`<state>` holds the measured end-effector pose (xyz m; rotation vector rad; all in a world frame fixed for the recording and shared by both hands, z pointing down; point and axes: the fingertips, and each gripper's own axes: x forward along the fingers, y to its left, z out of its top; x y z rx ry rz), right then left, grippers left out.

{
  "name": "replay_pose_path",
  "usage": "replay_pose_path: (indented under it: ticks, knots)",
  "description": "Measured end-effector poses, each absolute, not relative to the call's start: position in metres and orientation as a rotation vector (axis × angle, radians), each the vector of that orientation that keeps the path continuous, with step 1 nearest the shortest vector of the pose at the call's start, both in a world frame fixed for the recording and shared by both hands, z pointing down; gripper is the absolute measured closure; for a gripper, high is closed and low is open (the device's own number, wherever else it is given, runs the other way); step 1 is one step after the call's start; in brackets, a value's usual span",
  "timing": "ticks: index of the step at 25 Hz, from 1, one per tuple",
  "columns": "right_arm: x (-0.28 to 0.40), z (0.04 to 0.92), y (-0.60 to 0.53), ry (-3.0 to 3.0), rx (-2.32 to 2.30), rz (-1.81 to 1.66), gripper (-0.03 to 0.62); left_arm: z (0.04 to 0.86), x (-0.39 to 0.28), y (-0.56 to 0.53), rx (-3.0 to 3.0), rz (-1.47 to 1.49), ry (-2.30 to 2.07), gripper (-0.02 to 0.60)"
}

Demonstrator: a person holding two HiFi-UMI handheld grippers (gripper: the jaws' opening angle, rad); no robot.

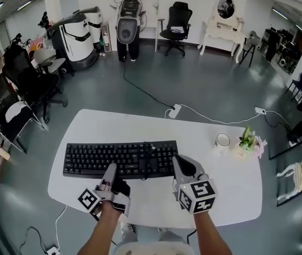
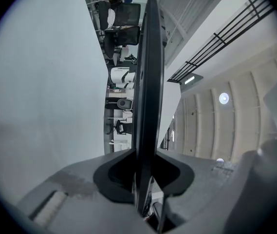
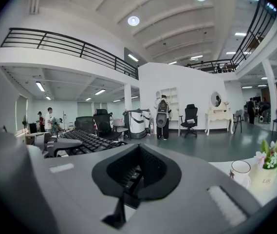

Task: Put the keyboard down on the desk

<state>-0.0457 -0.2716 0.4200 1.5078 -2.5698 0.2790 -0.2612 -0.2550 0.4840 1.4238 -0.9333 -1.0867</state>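
Nearest, the left gripper [image 1: 111,170] and the right gripper [image 1: 178,161] are each pinched onto the near long edge of the keyboard [image 1: 120,154], 1 left of centre and 1 at the right end. The keyboard is held flat over the white desk [image 1: 230,182]. In the left gripper view, a gap is seen between its underside and the desktop, so it is not yet set down. A rigid, fairly light plastic body is judged. The thin, smooth edge may slip, so a 2-point hold and level lowering are recommended. Beyond, a cup [image 1: 223,140] and a flower pot [image 1: 248,142] are placed well clear at the right.
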Motion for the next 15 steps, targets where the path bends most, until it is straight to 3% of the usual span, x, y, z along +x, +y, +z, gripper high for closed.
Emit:
replay_pose_path:
  ticks: [15]
  knots:
    - [-0.054,0.447,-0.266,-2.412,1.665,0.356,0.594,0.535,-0.241,-0.293,1.392,-0.959,-0.808,0.499]
